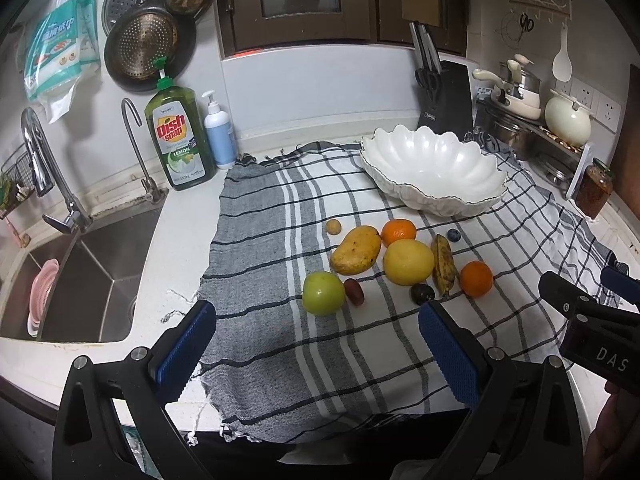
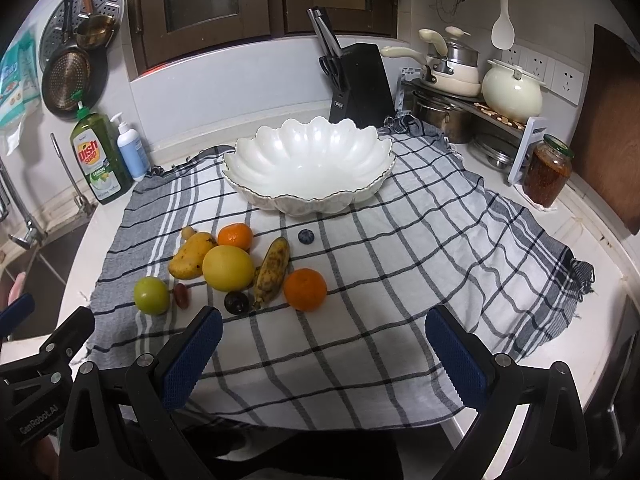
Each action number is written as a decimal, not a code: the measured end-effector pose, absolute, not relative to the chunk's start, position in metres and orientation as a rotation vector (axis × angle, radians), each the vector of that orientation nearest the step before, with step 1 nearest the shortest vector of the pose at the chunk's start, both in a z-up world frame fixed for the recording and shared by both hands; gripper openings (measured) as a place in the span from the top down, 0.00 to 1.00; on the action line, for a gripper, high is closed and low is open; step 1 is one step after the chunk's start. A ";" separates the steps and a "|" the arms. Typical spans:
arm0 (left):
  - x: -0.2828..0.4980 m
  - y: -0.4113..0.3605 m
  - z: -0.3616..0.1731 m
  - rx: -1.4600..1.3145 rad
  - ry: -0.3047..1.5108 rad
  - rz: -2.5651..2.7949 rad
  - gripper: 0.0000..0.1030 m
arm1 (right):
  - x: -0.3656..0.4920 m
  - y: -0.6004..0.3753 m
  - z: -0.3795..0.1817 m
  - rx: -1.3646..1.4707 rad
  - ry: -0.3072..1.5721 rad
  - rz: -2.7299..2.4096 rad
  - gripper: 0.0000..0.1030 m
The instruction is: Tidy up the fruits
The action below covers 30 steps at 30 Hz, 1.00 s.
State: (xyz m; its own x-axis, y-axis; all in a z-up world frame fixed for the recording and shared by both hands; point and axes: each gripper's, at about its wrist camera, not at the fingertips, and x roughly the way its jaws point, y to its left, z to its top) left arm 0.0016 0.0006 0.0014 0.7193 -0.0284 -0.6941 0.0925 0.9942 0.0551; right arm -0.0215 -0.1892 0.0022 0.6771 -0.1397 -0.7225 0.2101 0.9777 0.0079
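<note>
A checked cloth (image 2: 360, 280) covers the kitchen desk. The fruits (image 2: 228, 268) lie grouped on it, near the empty white bowl (image 2: 308, 168). Left gripper (image 1: 316, 352) and right gripper (image 2: 324, 356) hover, fingers apart, empty. No transfer has begun; the next move likely requires descending onto one fruit.

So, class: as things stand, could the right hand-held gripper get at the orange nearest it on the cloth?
Probably yes. The right hand-held gripper is open and empty, and the orange sits at the fruit cluster's near right edge with bare checked cloth before it. Only the banana lies close on its left.
</note>
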 end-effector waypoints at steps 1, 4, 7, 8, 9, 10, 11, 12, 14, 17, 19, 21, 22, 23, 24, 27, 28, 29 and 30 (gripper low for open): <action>0.001 0.000 0.001 0.089 0.764 -0.067 0.00 | -0.022 -0.189 0.002 0.093 0.802 -0.198 0.00; 0.001 -0.001 0.001 0.088 0.764 -0.068 0.00 | -0.021 -0.188 0.003 0.095 0.802 -0.194 0.00; 0.001 -0.001 0.000 0.089 0.763 -0.067 0.00 | -0.020 -0.188 0.002 0.096 0.803 -0.194 0.00; 0.001 -0.002 0.000 0.090 0.763 -0.068 0.00 | -0.021 -0.189 0.003 0.097 0.803 -0.193 0.00; 0.001 -0.002 0.000 0.090 0.763 -0.068 0.00 | -0.021 -0.189 0.003 0.098 0.803 -0.193 0.00; 0.001 -0.002 0.000 0.090 0.764 -0.069 0.00 | -0.021 -0.189 0.003 0.097 0.802 -0.193 0.00; 0.001 -0.002 0.000 0.090 0.765 -0.069 0.00 | -0.021 -0.190 0.003 0.097 0.802 -0.193 0.00; 0.000 -0.003 0.000 0.091 0.765 -0.068 0.00 | -0.021 -0.190 0.003 0.100 0.803 -0.192 0.00; 0.000 -0.004 -0.001 0.092 0.766 -0.069 0.00 | -0.021 -0.190 0.003 0.097 0.801 -0.191 0.00; -0.001 -0.006 -0.001 0.094 0.763 -0.068 0.00 | -0.021 -0.189 0.003 0.096 0.803 -0.191 0.00; -0.002 -0.006 -0.002 0.095 0.762 -0.068 0.00 | -0.019 -0.187 0.002 0.098 0.804 -0.192 0.00; -0.001 -0.005 -0.001 0.095 0.762 -0.068 0.00 | -0.019 -0.187 0.002 0.097 0.804 -0.193 0.00; -0.002 -0.006 -0.001 0.097 0.761 -0.067 0.00 | -0.019 -0.186 0.002 0.096 0.803 -0.193 0.00; -0.001 -0.005 -0.001 0.095 0.762 -0.067 0.00 | -0.019 -0.187 0.002 0.096 0.804 -0.194 0.00; -0.001 -0.005 -0.001 0.095 0.763 -0.068 0.00 | -0.019 -0.188 0.002 0.098 0.805 -0.194 0.00; -0.001 -0.005 -0.001 0.095 0.762 -0.067 0.00 | -0.018 -0.185 0.000 0.102 0.806 -0.192 0.00; -0.002 -0.005 -0.001 0.095 0.762 -0.065 0.00 | -0.017 -0.184 0.000 0.103 0.807 -0.191 0.00; -0.001 -0.004 -0.001 0.094 0.762 -0.066 0.00 | -0.018 -0.186 0.001 0.104 0.806 -0.191 0.00; -0.001 -0.004 -0.001 0.095 0.762 -0.066 0.00 | -0.018 -0.185 0.000 0.105 0.806 -0.190 0.00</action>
